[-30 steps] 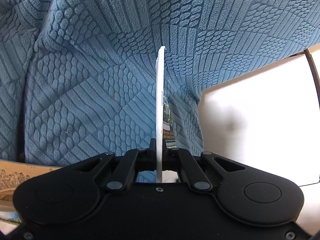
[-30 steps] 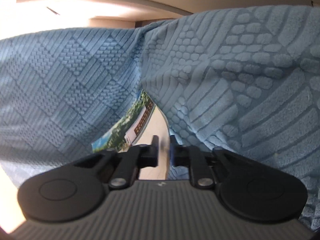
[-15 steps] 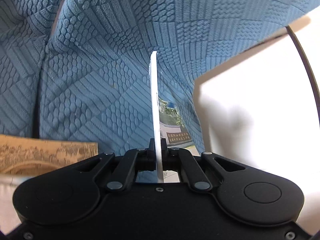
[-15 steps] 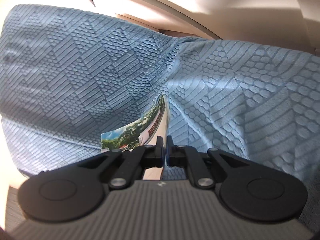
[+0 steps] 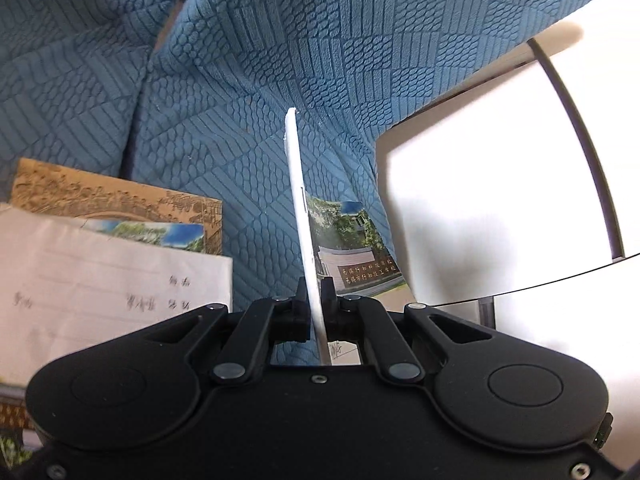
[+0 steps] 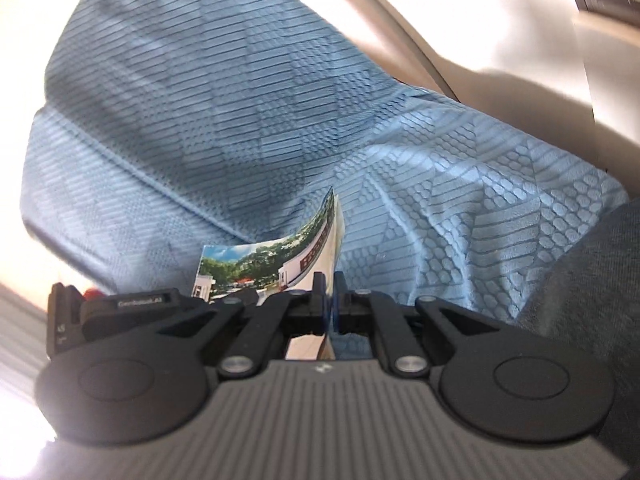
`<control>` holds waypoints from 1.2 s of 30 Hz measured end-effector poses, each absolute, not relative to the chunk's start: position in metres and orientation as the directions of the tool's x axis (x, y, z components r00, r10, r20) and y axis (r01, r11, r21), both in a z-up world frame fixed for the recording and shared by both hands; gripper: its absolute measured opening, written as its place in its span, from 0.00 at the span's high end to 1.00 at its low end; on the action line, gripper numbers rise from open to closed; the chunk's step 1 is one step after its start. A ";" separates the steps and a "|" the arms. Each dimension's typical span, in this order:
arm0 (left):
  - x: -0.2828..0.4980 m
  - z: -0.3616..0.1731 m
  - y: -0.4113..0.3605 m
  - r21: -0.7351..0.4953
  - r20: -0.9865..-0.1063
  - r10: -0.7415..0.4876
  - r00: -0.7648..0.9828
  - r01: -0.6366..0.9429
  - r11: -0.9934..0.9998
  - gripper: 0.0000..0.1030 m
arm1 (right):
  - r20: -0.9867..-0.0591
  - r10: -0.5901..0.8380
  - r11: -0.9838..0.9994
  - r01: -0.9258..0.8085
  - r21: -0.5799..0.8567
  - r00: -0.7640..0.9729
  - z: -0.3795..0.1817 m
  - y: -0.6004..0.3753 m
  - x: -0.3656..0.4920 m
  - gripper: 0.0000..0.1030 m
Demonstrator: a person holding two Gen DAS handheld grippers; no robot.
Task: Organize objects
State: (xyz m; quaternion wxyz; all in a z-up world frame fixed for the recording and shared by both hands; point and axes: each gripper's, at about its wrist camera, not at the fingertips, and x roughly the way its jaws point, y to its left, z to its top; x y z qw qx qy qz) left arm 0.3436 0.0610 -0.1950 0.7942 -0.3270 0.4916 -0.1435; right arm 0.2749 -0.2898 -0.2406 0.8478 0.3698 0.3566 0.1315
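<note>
Left wrist view sits right behind the left gripper (image 5: 315,300), looking forward and down along its fingers, close over a blue textured cover (image 5: 248,80). Its lower left takes in a stack of papers (image 5: 100,272), its right a bright white surface (image 5: 480,200).

Right wrist view rides just behind the right gripper (image 6: 329,296), also angled down, facing the same blue textured cover (image 6: 200,100) at close range, a little blurred. A pale rounded edge (image 6: 400,40) runs across the top right.

Shared ground: both look onto the blue cover, and both catch the same printed card (image 5: 352,256), seen in the right view curling up (image 6: 280,260) from between its fingers.
</note>
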 end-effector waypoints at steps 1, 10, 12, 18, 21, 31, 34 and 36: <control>0.337 -0.191 0.063 -0.663 -0.683 -0.548 0.483 -0.096 0.742 0.97 | -0.503 0.490 0.695 0.029 0.718 0.712 -0.236 -0.287 0.272 0.95; 0.295 -0.138 0.093 -0.661 -0.637 -0.512 0.576 -0.066 0.747 0.96 | -0.433 0.534 0.695 -0.086 0.714 0.726 -0.191 -0.256 0.250 0.95; 0.286 -0.131 0.100 -0.661 -0.630 -0.502 0.593 -0.070 0.747 0.96 | -0.427 0.542 0.699 -0.106 0.707 0.724 -0.183 -0.247 0.247 0.95; 0.265 -0.123 0.120 -0.675 -0.608 -0.489 0.626 -0.083 0.733 0.96 | -0.413 0.564 0.707 -0.160 0.689 0.715 -0.164 -0.223 0.236 0.95; 0.258 -0.124 0.131 -0.684 -0.601 -0.487 0.633 -0.093 0.724 0.96 | -0.414 0.573 0.708 -0.173 0.685 0.708 -0.161 -0.215 0.231 0.95; 0.244 -0.155 0.142 -0.564 -0.679 -0.377 0.630 -0.119 0.817 0.94 | -0.482 0.573 0.750 -0.187 0.635 0.663 -0.183 -0.181 0.220 0.95; 0.243 -0.175 0.144 -0.541 -0.703 -0.356 0.616 -0.138 0.830 0.94 | -0.526 0.556 0.782 -0.190 0.593 0.644 -0.198 -0.169 0.219 0.95; 0.242 -0.189 0.147 -0.536 -0.715 -0.350 0.605 -0.153 0.830 0.94 | -0.550 0.549 0.793 -0.183 0.581 0.630 -0.207 -0.164 0.220 0.95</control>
